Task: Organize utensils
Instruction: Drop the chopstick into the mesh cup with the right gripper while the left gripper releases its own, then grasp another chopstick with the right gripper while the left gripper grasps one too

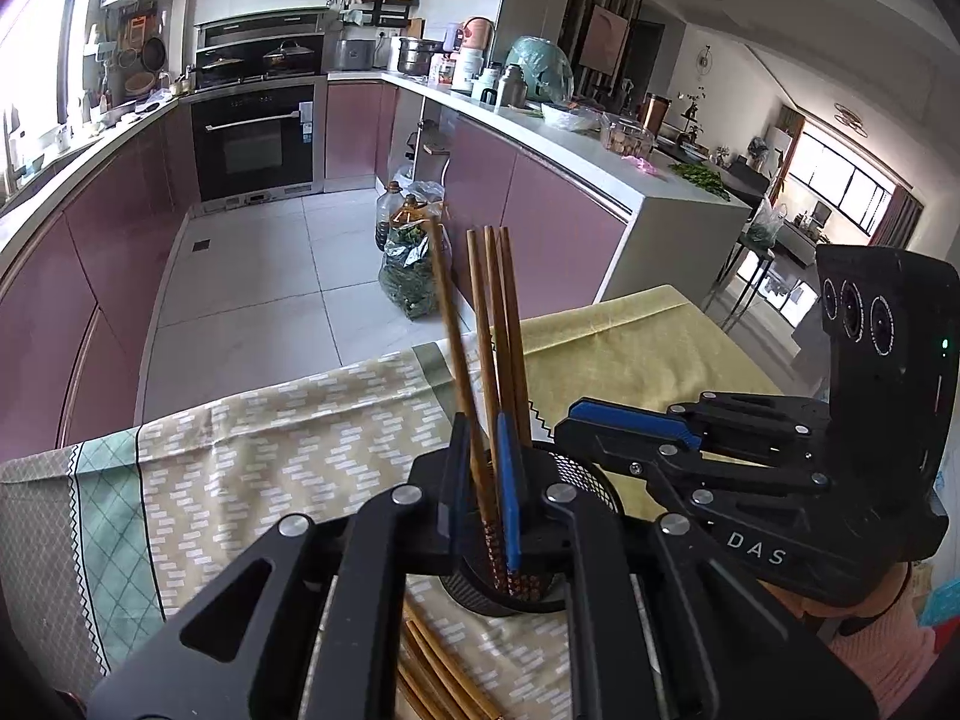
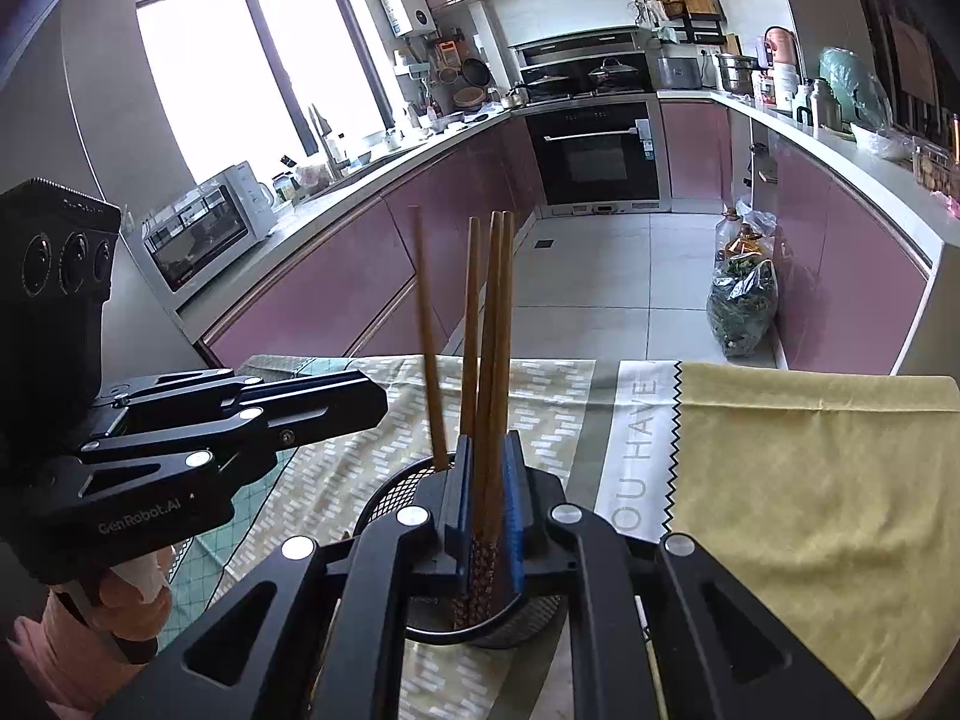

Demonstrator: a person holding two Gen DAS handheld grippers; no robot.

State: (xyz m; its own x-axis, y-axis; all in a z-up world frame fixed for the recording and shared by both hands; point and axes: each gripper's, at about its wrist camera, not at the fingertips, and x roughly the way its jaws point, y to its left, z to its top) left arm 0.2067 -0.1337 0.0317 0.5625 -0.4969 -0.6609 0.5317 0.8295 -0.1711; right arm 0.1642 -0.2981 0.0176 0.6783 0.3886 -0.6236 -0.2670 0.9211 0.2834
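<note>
A black mesh cup [image 1: 591, 479] [image 2: 393, 495] stands on the patterned tablecloth [image 1: 270, 450]. Brown chopsticks stand in it with their patterned ends down. My left gripper [image 1: 483, 441] reaches over the cup. One leaning chopstick [image 1: 447, 312] runs down between its fingers with a clear gap on each side, so it is open. My right gripper [image 2: 489, 456] straddles three upright chopsticks [image 2: 492, 330]. Only thin slivers of gap show at its blue pads [image 2: 515, 498], and it looks narrowly open. Each gripper also shows from the side in the other's view.
Several loose chopsticks [image 1: 432, 672] lie on the cloth near the cup. A yellow cloth [image 2: 810, 480] covers the table's right part. Beyond the table's far edge are the tiled floor, a bag of greens [image 1: 411, 276], bottles and pink kitchen cabinets [image 2: 336, 276].
</note>
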